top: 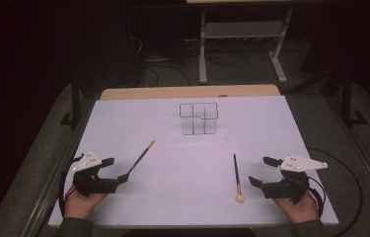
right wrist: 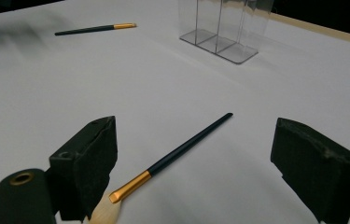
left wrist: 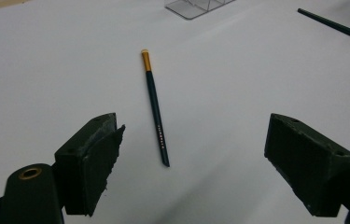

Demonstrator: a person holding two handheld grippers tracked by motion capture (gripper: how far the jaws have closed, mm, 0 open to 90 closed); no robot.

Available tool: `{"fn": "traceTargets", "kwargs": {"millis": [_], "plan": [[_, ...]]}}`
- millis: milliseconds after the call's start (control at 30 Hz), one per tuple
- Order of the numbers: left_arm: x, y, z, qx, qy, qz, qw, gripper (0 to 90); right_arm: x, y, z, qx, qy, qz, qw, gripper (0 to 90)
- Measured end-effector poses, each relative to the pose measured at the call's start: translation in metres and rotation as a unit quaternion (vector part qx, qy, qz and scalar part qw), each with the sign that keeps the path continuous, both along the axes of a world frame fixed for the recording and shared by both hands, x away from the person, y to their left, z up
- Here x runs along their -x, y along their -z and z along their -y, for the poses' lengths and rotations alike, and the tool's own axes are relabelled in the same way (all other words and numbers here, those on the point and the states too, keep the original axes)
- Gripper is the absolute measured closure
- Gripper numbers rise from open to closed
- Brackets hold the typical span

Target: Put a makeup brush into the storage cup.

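Light, stiff, slim brushes [top: 237, 174] — best pinched mid-handle, clear of soft bristles — with both grippers [top: 109, 171] wide open, empty.

Metal table legs [top: 203, 47] — floor cables [top: 172, 69].

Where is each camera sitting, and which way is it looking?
High view: above the person's side, looking forward and down at the white table; both hands and the left claw and right claw show.
Left gripper view: rides the left claw, looking at the thin brush.
Right gripper view: rides the right claw, looking at the fluffy brush.
All share the clear organizer.
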State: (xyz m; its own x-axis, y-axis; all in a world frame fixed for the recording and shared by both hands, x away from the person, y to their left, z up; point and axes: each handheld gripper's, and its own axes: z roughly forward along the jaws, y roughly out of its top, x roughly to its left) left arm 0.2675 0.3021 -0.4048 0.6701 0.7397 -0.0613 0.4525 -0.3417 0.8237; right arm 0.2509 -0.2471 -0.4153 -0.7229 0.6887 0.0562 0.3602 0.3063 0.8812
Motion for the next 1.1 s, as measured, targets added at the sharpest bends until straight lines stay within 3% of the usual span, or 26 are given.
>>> {"fn": "traceTargets", "kwargs": {"millis": [133, 233, 567, 733, 1100], "plan": [[-0.001, -0.001, 0.001, 0.002, -0.007, -0.004, 1.0000, 17.4, 0.000, 0.000, 0.000, 0.002, -0.001, -0.005, 1.0000, 13.8], [-0.005, -0.001, 0.003, -0.002, -0.003, -0.012, 0.9999, 18.3, 0.000, -0.001, 0.001, 0.000, 0.009, -0.002, 1.0000, 13.8], [-0.013, -0.004, 0.011, -0.016, 0.009, -0.014, 0.9997, 20.7, -0.003, 0.002, 0.002, 0.000, 0.008, -0.008, 0.9999, 13.8], [-0.018, -0.004, 0.016, -0.010, 0.006, -0.027, 0.9996, 21.2, -0.003, 0.004, -0.001, 0.009, 0.003, -0.015, 0.9998, 13.8], [-0.034, -0.010, 0.022, -0.032, 0.012, -0.036, 0.9988, 21.8, -0.003, 0.005, -0.001, 0.008, 0.002, -0.017, 0.9998, 13.8]]}}
